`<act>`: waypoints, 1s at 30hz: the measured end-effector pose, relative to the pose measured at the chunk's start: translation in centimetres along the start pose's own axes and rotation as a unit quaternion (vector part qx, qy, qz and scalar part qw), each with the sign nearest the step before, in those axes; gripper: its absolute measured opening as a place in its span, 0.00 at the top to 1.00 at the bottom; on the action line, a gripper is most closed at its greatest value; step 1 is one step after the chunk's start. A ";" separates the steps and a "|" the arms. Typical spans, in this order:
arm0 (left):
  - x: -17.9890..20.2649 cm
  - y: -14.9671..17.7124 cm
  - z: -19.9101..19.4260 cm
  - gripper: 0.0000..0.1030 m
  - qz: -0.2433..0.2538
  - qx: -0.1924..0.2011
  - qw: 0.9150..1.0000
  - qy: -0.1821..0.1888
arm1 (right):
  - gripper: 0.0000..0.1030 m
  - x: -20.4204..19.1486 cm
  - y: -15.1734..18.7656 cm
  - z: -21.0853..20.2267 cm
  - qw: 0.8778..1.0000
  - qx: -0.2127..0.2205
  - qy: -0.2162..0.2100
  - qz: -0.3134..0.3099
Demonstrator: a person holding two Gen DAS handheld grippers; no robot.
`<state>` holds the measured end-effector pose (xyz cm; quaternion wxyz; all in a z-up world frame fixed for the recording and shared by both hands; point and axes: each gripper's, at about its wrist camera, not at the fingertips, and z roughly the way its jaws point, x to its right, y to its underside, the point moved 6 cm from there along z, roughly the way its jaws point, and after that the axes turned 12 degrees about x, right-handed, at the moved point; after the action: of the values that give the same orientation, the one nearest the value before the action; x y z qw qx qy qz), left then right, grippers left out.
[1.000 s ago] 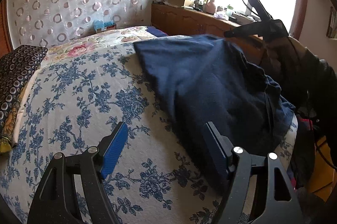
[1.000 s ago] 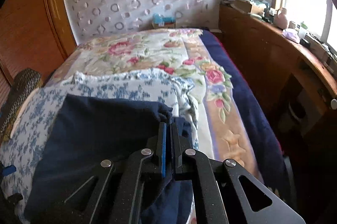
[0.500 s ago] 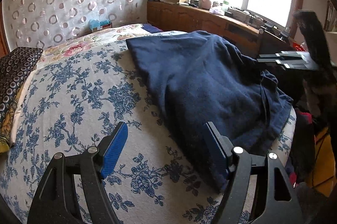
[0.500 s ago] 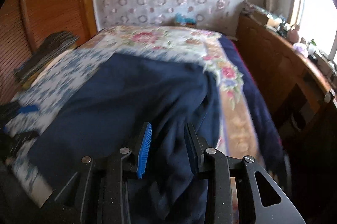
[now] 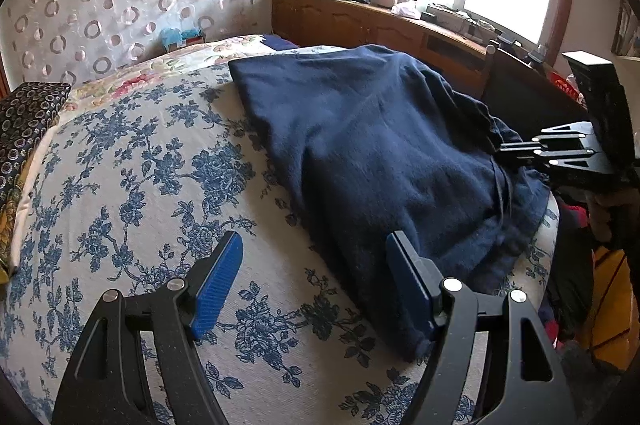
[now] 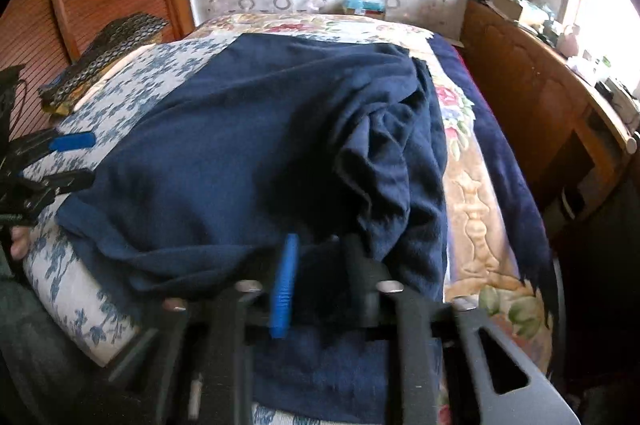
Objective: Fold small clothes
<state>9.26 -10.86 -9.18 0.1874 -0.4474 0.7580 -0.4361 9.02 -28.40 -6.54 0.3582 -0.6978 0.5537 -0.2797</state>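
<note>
A navy blue garment (image 5: 372,145) lies spread and rumpled on the blue-flowered bedspread (image 5: 132,185). My left gripper (image 5: 316,241) hangs open just above the bed, its right finger over the garment's near corner and nothing between the pads. The right wrist view shows that gripper (image 6: 80,159) at the left edge. My right gripper (image 6: 320,245) is at the garment's (image 6: 240,145) near edge. Its blurred jaws are closing with a fold of navy cloth between them. From the left wrist view, the right gripper (image 5: 504,147) meets the cloth's right edge, fingers close together.
A flowered quilt (image 6: 468,185) and a dark blue blanket (image 6: 516,169) lie under the bedspread on the right. A patterned dark cushion (image 5: 28,113) sits at the left. A wooden cabinet (image 5: 380,29) with clutter runs under the window. A curtain with rings hangs behind the bed.
My right gripper let go of the garment's far part, drew back to its near edge with jaws apart, and now narrows them on the cloth. The garment lies flatter. The left gripper stayed put.
</note>
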 end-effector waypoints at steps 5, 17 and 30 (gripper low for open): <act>0.1 0.0 -0.1 0.27 0.001 0.000 1.000 0.001 | 0.96 0.8 0.5 -1.2 1.000 -0.010 -0.004 -0.007; 0.5 0.0 -0.4 0.27 0.002 0.000 1.000 0.006 | 0.96 2.0 -0.1 -6.7 0.999 -0.017 0.005 -0.028; 1.0 0.8 -0.3 0.27 0.006 -0.013 1.000 0.010 | 0.66 2.6 -0.9 -6.4 0.997 0.050 0.052 0.009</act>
<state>8.10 -11.40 -9.51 0.1766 -0.4408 0.7679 -0.4299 5.05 -32.00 -2.08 0.3661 -0.6581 0.5634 -0.3397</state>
